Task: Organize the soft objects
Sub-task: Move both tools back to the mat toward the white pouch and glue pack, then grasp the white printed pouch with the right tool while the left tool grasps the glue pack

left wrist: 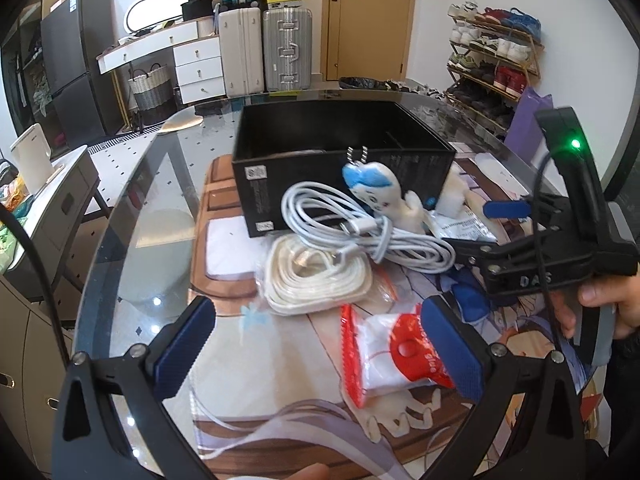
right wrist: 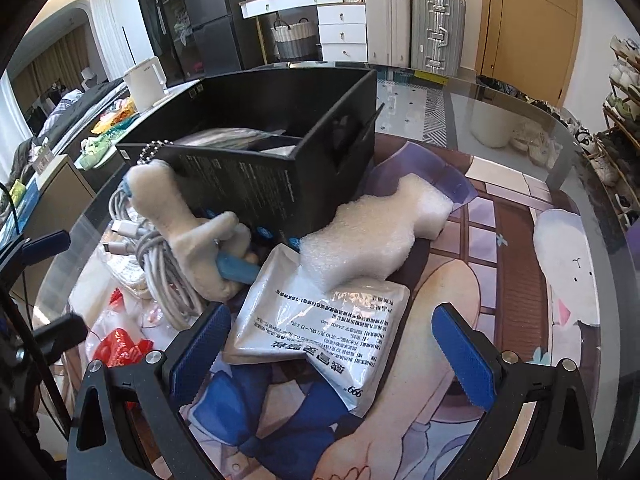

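Note:
A black open box [left wrist: 344, 160] stands on a printed mat; it also shows in the right wrist view [right wrist: 260, 152]. Before it lie a white-and-blue plush keychain [left wrist: 380, 188], a coiled white cable [left wrist: 360, 232], a cream cord bundle [left wrist: 316, 276] and a red-and-white packet [left wrist: 396, 356]. My left gripper [left wrist: 320, 348] is open, its jaws either side of the packet. My right gripper [right wrist: 332, 356] is open over a silver foil sachet [right wrist: 320, 332], beside white foam [right wrist: 372, 236] and the plush [right wrist: 188, 232]. The right gripper also shows in the left wrist view [left wrist: 496, 228].
The glass table [left wrist: 152, 184] has a rounded edge. Around it stand suitcases [left wrist: 280, 52], white drawers [left wrist: 196, 64], a shoe rack [left wrist: 492, 60] and a side counter [left wrist: 52, 208]. A white plush shape [right wrist: 568, 264] lies on the mat's right.

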Tool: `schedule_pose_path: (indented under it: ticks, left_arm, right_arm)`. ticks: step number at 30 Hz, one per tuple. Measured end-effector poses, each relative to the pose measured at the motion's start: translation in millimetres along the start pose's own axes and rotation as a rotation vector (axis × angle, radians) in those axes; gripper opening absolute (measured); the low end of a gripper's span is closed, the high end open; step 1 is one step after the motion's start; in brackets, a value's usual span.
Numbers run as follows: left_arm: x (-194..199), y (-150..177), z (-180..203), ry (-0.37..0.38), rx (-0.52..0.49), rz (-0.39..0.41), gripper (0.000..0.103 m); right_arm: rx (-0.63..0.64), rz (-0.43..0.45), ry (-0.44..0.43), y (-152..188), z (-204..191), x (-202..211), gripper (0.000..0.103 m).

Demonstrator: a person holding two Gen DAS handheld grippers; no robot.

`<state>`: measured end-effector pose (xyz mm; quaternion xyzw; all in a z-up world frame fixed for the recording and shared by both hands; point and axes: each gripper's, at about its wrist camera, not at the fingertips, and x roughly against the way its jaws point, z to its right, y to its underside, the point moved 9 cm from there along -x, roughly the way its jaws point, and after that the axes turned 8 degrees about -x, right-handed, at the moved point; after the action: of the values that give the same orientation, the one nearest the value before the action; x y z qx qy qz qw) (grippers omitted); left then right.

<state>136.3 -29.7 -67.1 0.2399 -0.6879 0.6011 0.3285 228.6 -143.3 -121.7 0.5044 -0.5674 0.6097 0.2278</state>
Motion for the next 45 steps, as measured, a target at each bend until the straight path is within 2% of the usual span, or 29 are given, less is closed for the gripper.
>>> schedule_pose_path:
  ticks: [8, 29, 31, 37, 45]
  left_arm:
    - [-4, 6, 16, 0.020, -0.024, -0.019, 0.103]
    - [-18, 23, 36, 0.023, -0.075, -0.078, 0.103]
    - [-19, 25, 37, 0.028, -0.077, -0.084, 0.103]
    - [-21, 27, 43, 0.066, -0.076, -0.095, 0.101]
    - [-19, 29, 52, 0.095, -0.100, -0.091, 0.075]
  right_arm:
    - [0.005, -0.014, 0.043, 3, 4, -3, 0.102]
    - [0.041, -0.030, 0.059, 10, 8, -5, 0.102]
    - [0.045, -0.028, 0.056, 11, 9, -4, 0.100]
    - [0.066, -0.023, 0.042, 14, 6, 3, 0.082]
    - [0.086, -0.017, 0.024, 22, 5, 13, 0.064]
